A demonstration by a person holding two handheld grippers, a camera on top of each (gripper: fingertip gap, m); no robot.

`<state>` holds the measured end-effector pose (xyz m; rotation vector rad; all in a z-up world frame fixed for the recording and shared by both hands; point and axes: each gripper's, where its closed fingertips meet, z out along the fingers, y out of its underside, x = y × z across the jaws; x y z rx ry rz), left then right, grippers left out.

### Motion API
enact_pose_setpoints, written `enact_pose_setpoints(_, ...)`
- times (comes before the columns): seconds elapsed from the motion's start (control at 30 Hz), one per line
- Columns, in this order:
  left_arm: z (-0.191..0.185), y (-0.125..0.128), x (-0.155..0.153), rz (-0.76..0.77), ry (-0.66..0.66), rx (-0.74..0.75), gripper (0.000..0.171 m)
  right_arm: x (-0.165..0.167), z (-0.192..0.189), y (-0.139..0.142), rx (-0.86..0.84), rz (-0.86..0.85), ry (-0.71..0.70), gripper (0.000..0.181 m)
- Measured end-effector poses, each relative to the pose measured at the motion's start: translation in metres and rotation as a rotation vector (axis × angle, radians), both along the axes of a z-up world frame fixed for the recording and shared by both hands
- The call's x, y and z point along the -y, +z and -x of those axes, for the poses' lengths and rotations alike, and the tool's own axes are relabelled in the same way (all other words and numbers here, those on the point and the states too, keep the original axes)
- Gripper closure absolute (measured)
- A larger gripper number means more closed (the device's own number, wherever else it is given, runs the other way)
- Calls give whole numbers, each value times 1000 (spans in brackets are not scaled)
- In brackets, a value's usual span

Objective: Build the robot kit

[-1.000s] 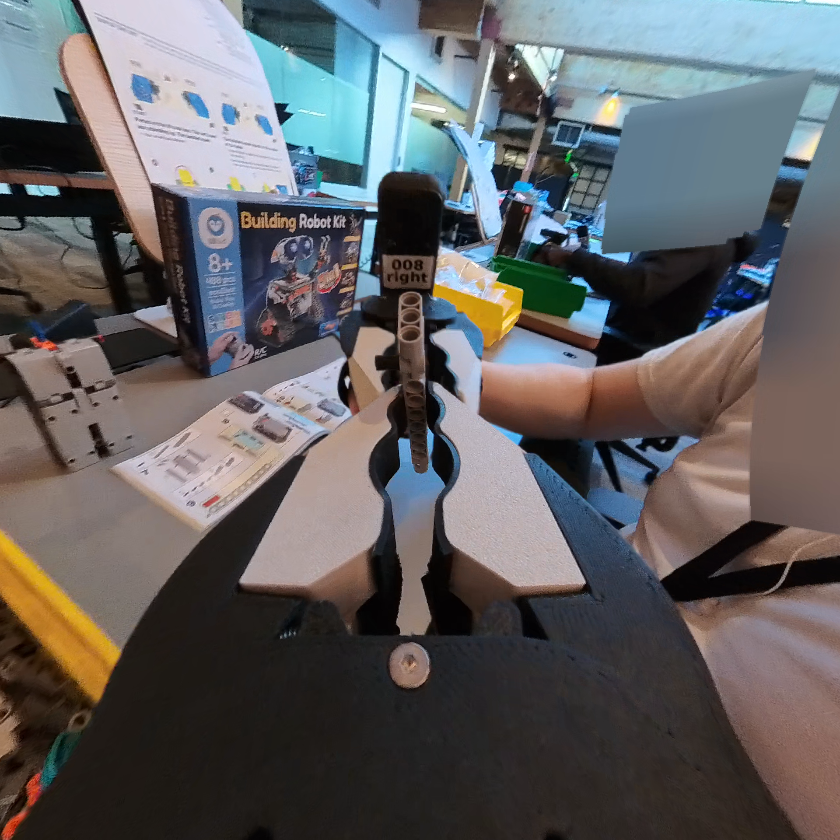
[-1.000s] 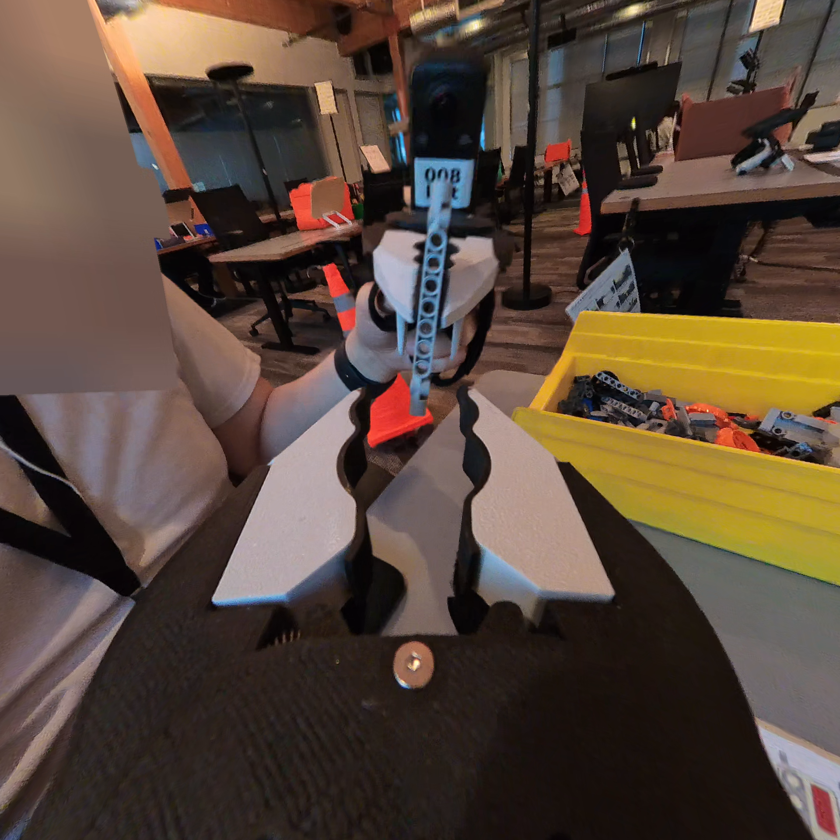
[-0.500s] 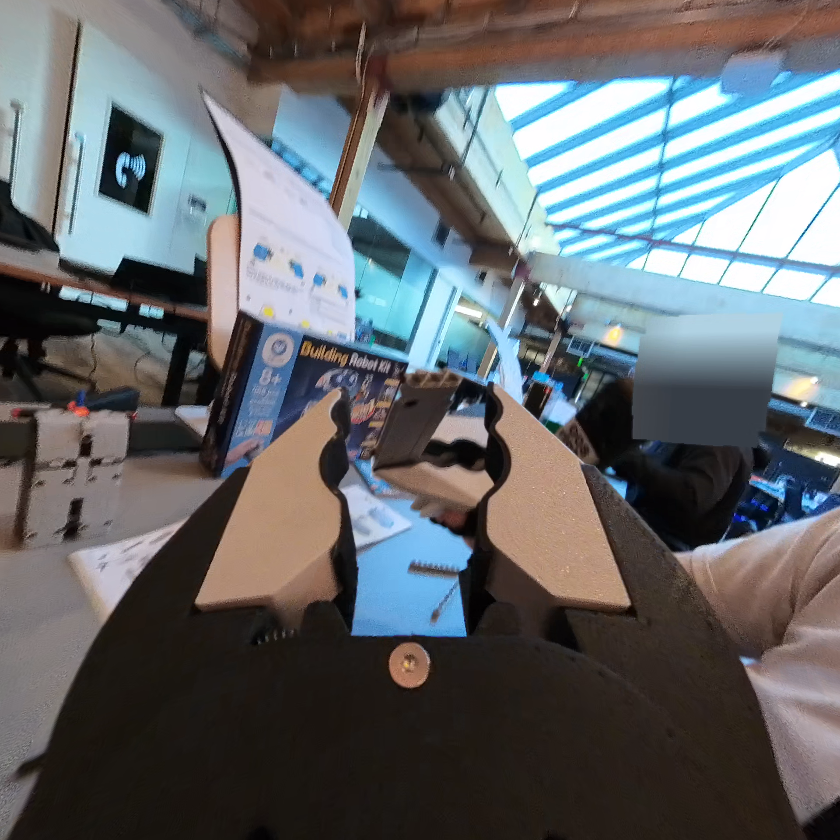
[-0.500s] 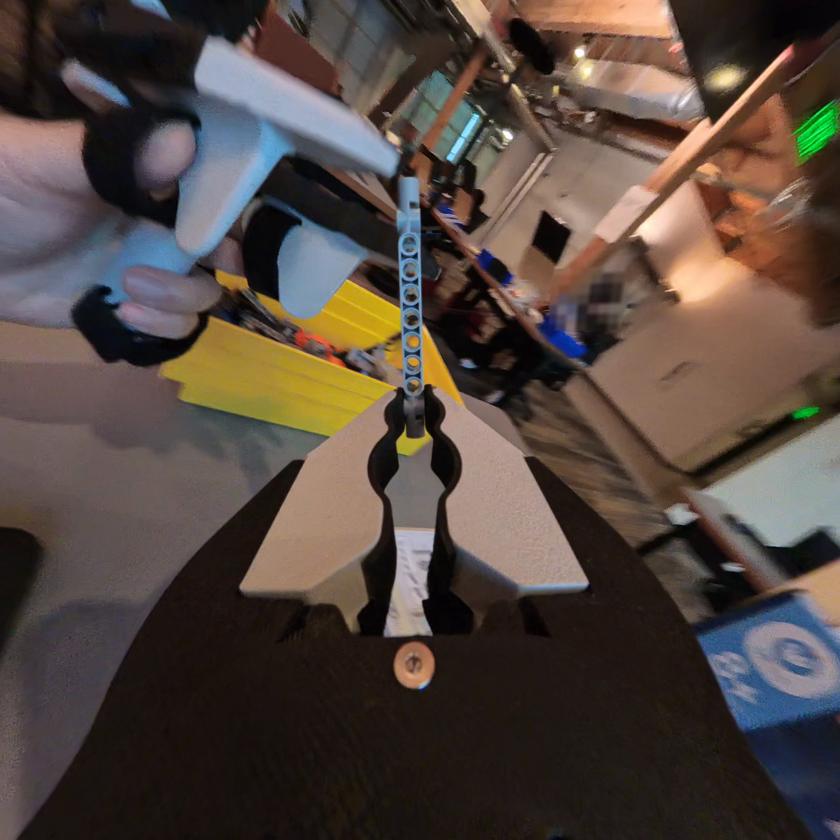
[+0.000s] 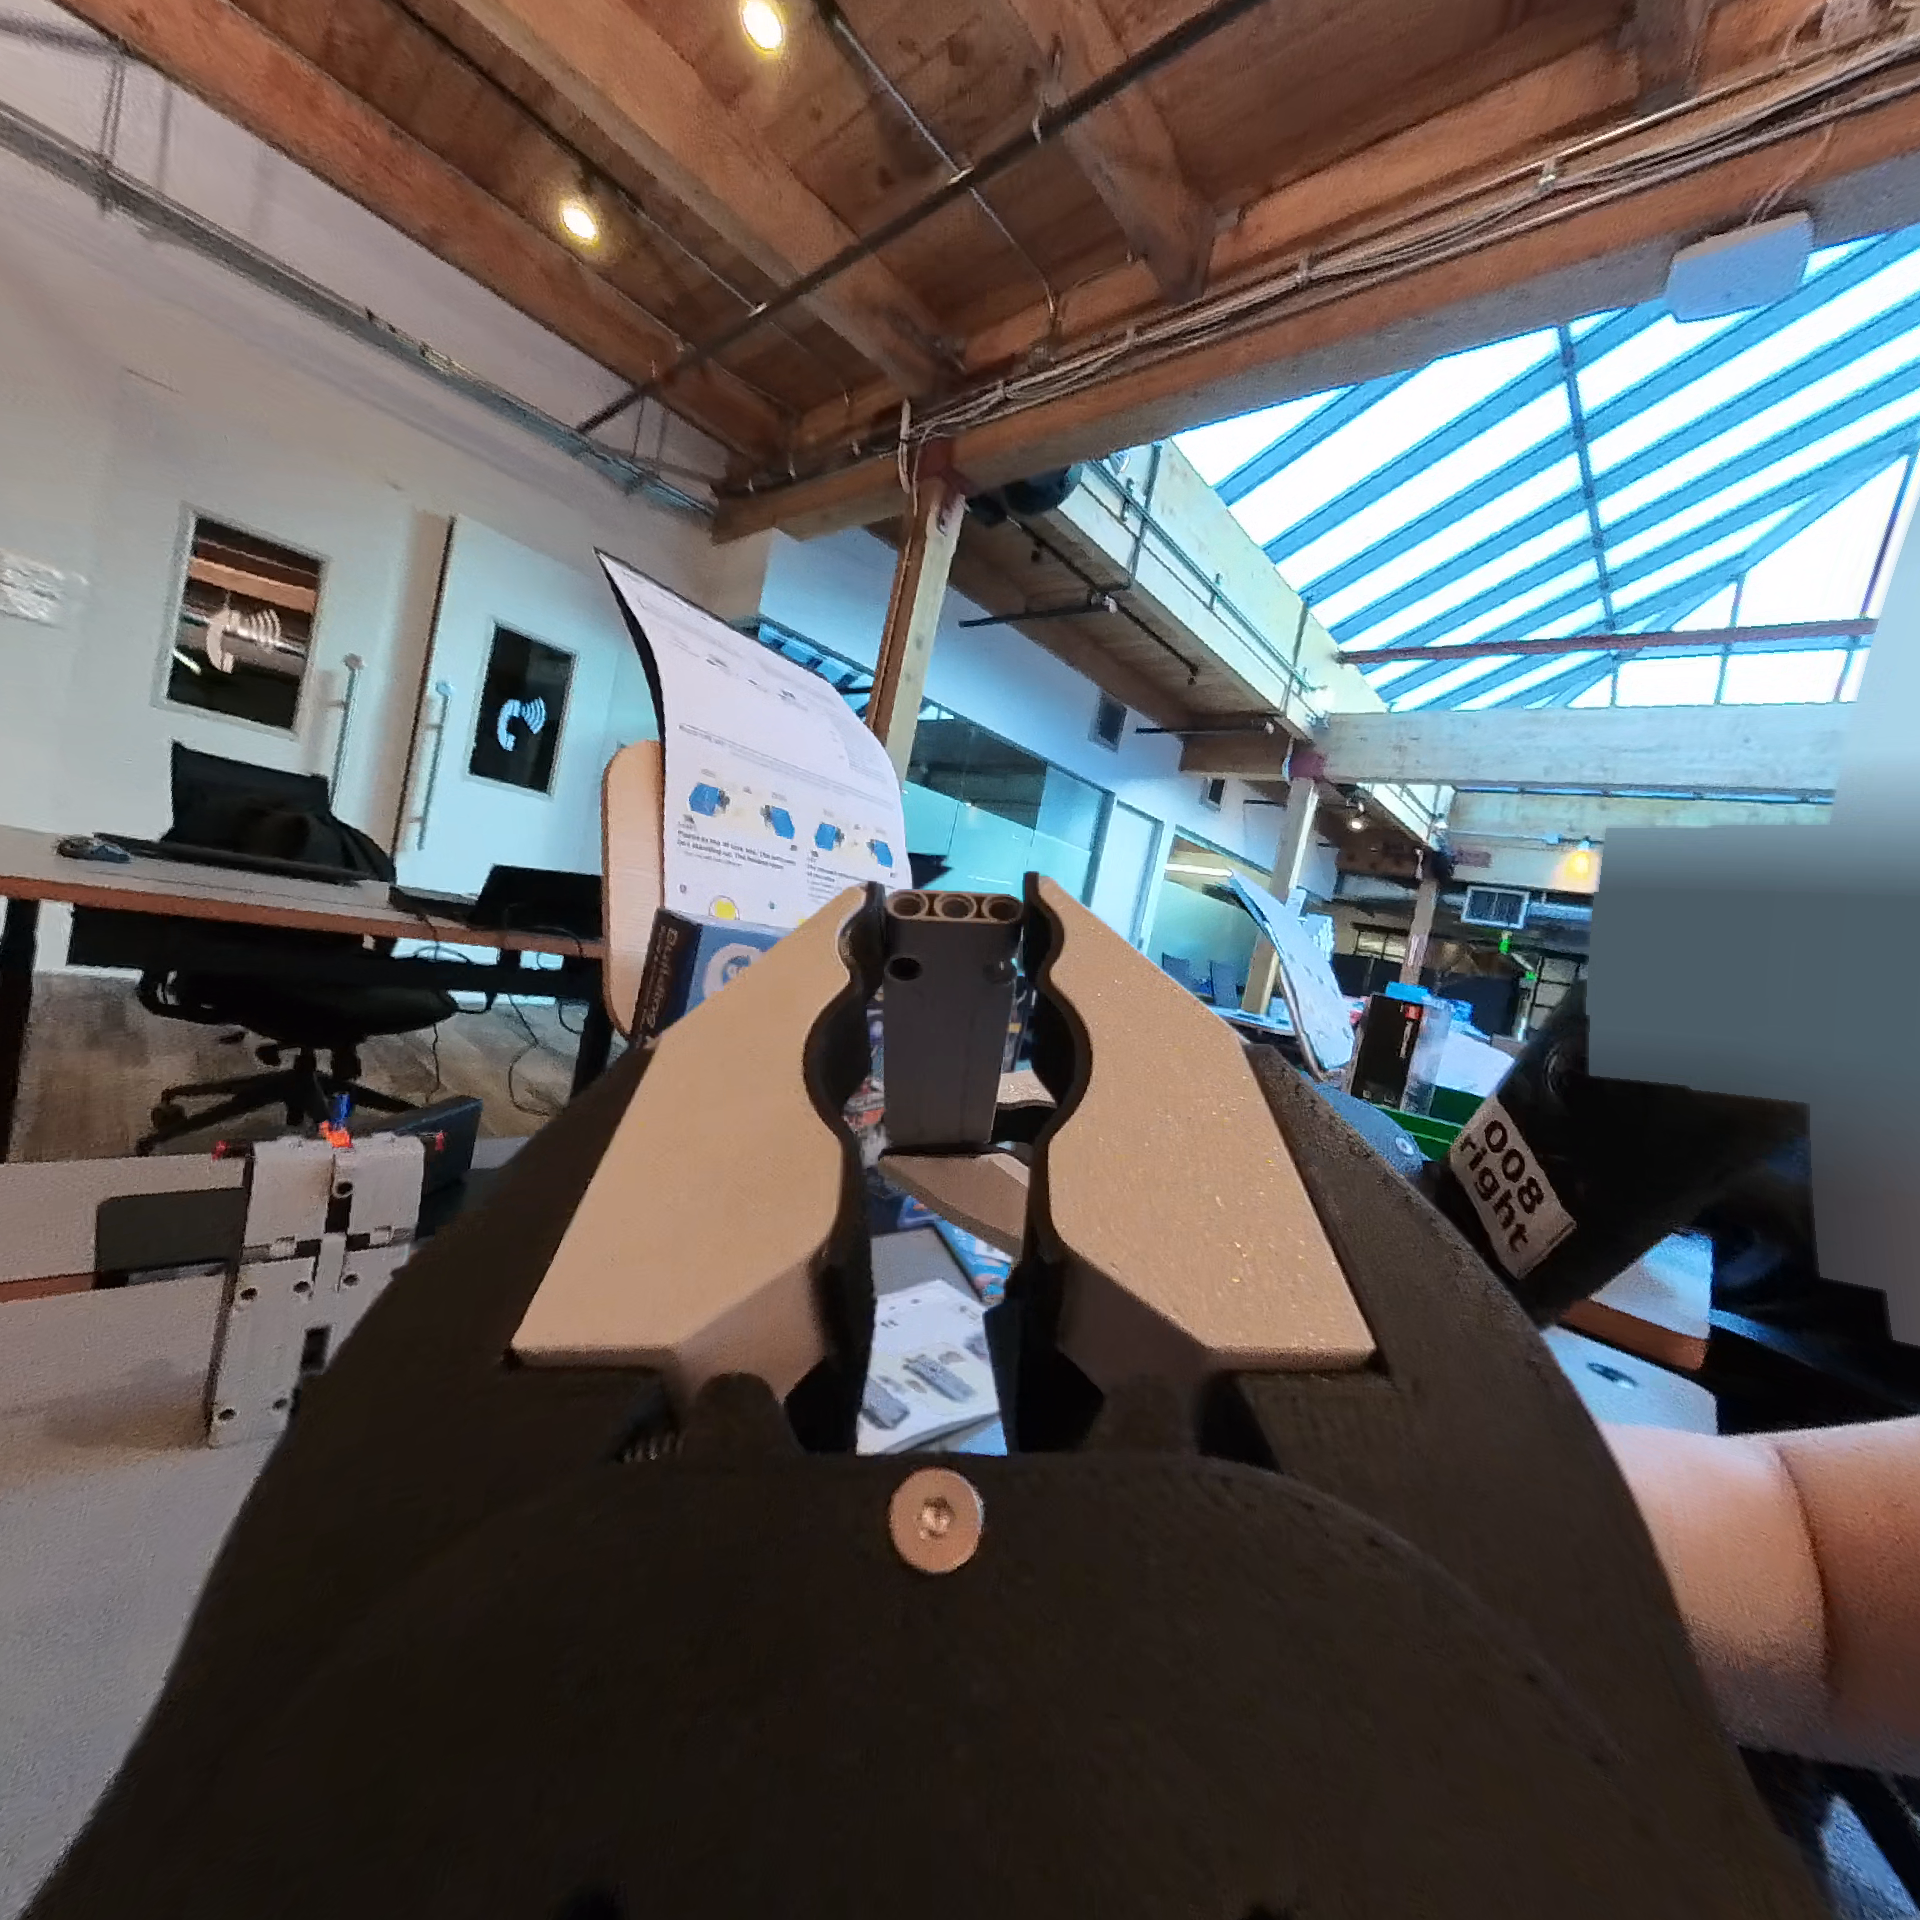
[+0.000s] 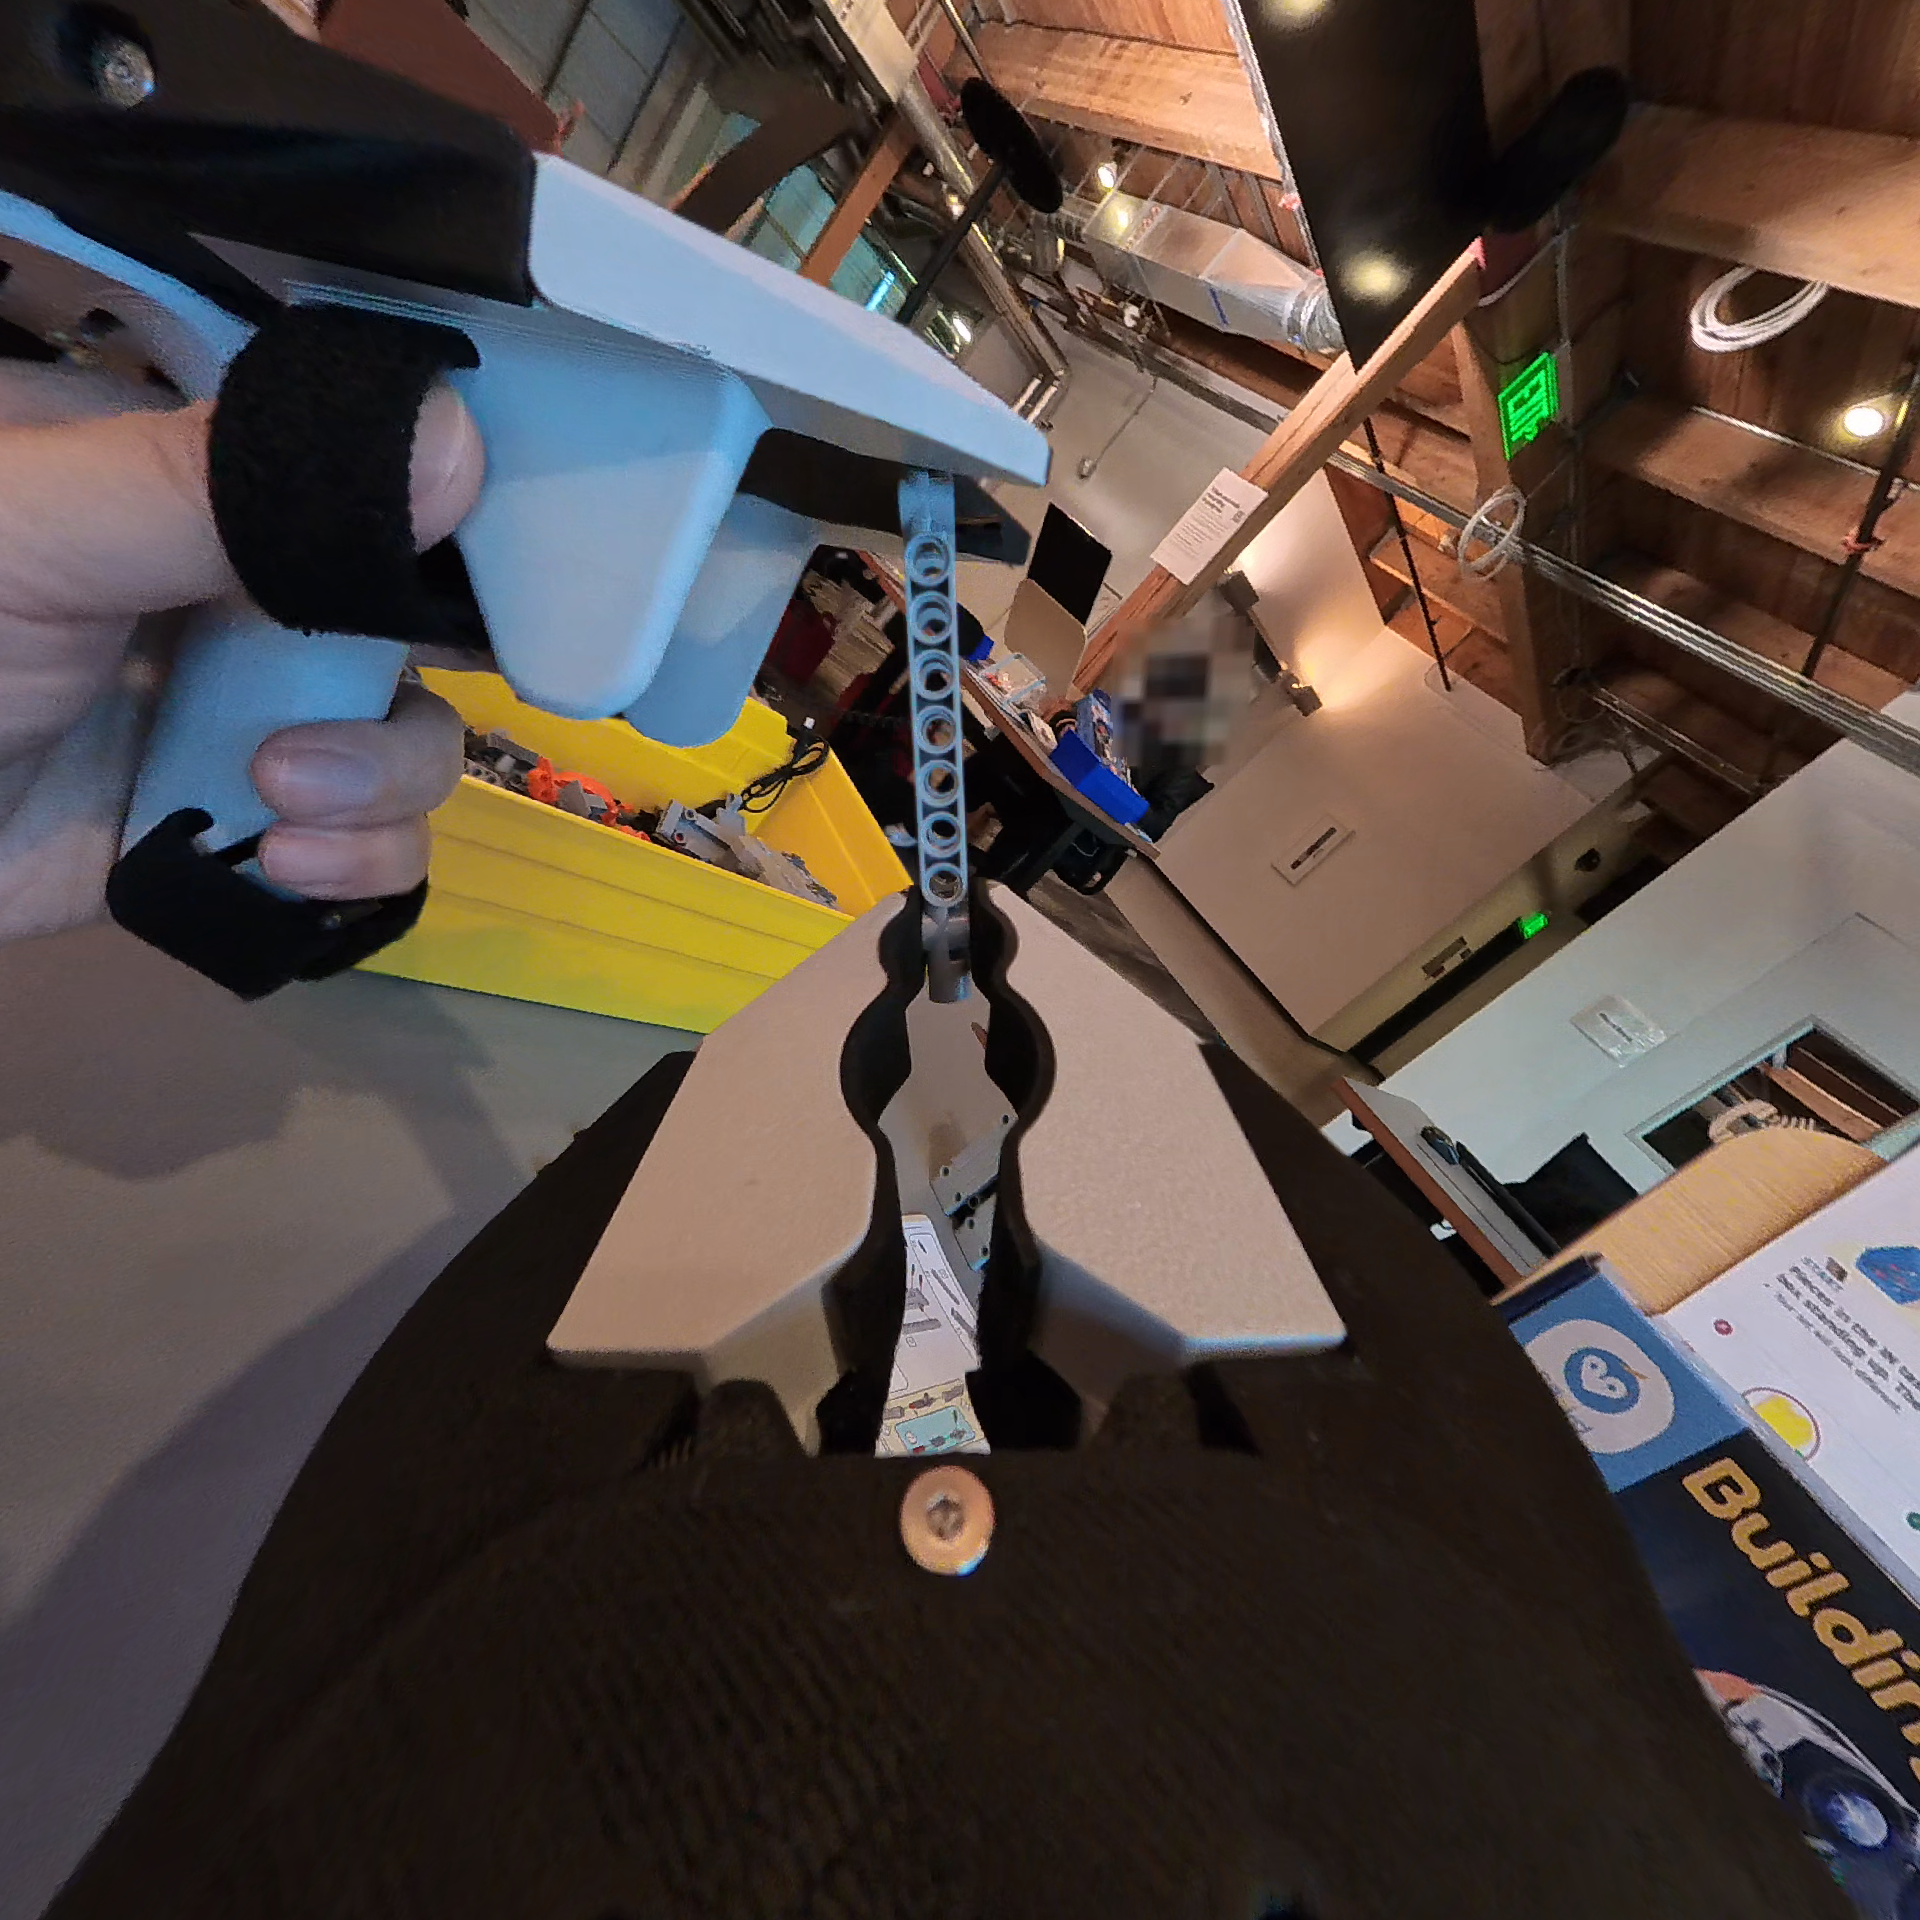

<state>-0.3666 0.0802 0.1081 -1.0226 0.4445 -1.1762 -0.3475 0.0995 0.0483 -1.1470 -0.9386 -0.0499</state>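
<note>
A long grey beam with a row of holes [image 6: 935, 727] is held between the two grippers above the table. My right gripper [image 6: 948, 935] is shut on its lower end. My left gripper [image 5: 951, 925] is shut on its other end, which shows there foreshortened as a dark grey block [image 5: 948, 1029]. In the right wrist view the left gripper [image 6: 930, 483] comes in from the upper left, held by a hand [image 6: 125, 582]. In the left wrist view one right finger [image 5: 961, 1179] shows just under the beam.
A yellow bin [image 6: 623, 925] of loose parts stands behind the beam. A blue kit box [image 6: 1766, 1558] with a propped sheet [image 5: 769, 790] stands on the grey table [image 6: 260, 1195]. An open booklet [image 5: 925, 1361], a loose grey piece [image 6: 971, 1174] and a grey built assembly [image 5: 312, 1278] are also on it. The tips of one gripper are about 7 cm away from the tips of the other.
A second ago the left gripper held the beam and the right was open. The right shut on one end, the left let go, both tilted upward, and the left has closed on the other end.
</note>
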Motion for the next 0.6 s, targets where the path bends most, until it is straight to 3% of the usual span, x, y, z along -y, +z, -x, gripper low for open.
enact_pose_setpoints(0.6,11,1,-9,2,72,119,146,-6,15,-3,-74,59,-24,175)
